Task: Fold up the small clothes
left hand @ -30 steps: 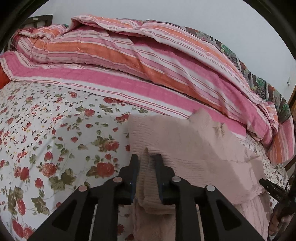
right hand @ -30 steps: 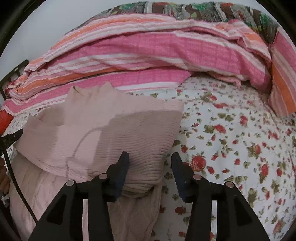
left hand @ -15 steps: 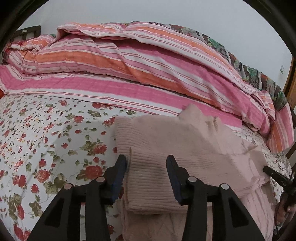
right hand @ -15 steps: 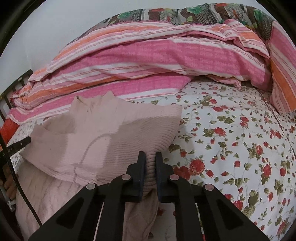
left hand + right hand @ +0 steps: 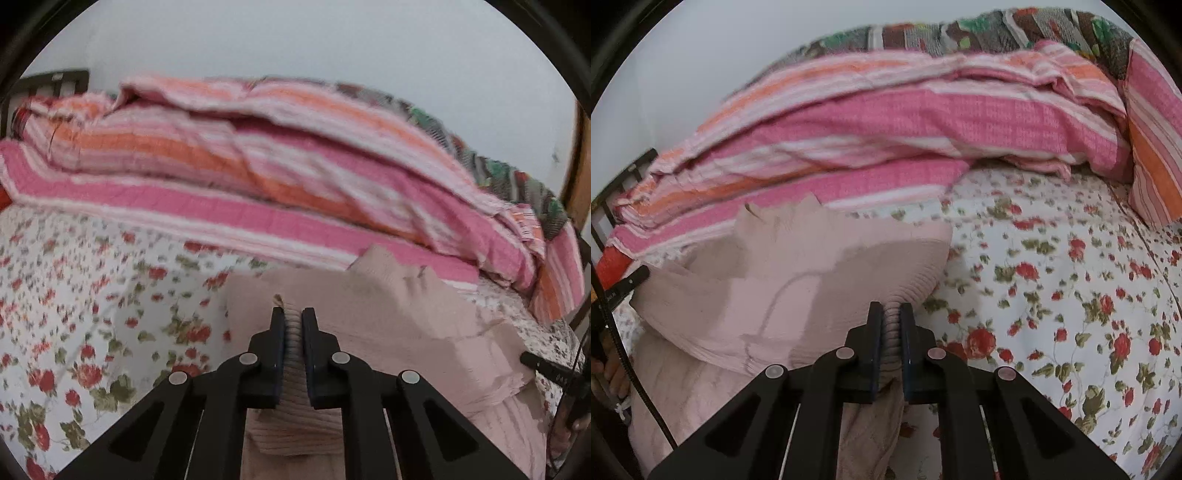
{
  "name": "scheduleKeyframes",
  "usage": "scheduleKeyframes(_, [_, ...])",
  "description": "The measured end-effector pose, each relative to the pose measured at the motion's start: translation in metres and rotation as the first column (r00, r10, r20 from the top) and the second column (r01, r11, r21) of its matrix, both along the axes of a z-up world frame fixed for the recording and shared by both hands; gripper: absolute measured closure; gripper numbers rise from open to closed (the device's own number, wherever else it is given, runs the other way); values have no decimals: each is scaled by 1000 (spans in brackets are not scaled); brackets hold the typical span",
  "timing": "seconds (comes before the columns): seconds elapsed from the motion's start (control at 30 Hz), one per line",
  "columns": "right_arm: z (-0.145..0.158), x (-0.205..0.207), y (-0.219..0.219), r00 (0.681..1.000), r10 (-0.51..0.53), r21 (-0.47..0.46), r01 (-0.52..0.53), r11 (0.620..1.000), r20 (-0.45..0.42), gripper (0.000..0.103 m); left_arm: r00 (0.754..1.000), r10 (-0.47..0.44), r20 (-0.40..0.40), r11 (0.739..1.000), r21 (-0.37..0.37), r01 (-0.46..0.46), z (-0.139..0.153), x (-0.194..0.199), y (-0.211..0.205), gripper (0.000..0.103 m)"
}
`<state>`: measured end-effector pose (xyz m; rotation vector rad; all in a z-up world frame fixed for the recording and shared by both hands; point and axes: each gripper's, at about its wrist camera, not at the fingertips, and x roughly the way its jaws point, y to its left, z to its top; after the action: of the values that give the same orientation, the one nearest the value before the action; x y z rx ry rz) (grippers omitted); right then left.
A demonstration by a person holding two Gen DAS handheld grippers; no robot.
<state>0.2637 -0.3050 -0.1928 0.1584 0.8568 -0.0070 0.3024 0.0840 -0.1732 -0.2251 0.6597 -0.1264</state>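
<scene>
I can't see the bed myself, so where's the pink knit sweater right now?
The pink sweater lies on the floral sheet, below the striped quilt, with the left gripper and right gripper clamping its near edge.

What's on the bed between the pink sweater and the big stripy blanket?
In the right wrist view, only a thin strip of flowery sheet shows between the pink sweater and the stripy blanket. At the sweater's far tip they overlap, so no gap shows.
</scene>
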Motion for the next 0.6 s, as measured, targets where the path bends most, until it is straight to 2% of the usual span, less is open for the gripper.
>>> scheduleKeyframes(0.1, [-3,-1,4,1000,-5,-37,5,999,-11,82,996,14,-89,1000,14,-13,-14,8,0,88])
scheduleKeyframes(0.13, [-2,-2,4,1000,-5,-45,5,999,-6,76,995,17,-97,1000,18,-15,-15,8,-1,88])
scheduleKeyframes(0.17, [-2,-4,4,1000,-3,-50,2,999,-5,68,995,17,-95,1000,19,-15,-15,7,-1,84])
scheduleKeyframes(0.23, [0,-7,3,1000,-8,-55,7,998,-7,58,996,26,-91,999,29,-23,-14,5,-1,77])
scheduleKeyframes(0.3, [2,-12,1,1000,-2,-42,2,999,4,57,995,35,-89,998,49,-31,-13,3,-2,62])
scheduleKeyframes(0.4, [9,-20,2,999,26,-27,-26,999,25,57,996,26,-80,997,71,-21,-11,0,-5,46])
scheduleKeyframes(0.47, [15,-26,6,999,31,-31,-30,999,38,57,998,12,-60,997,77,-7,-8,-4,-7,30])
scheduleKeyframes(0.6, [30,-39,12,997,18,-16,-17,1000,73,57,1000,-1,-22,995,98,3,-1,-15,-11,30])
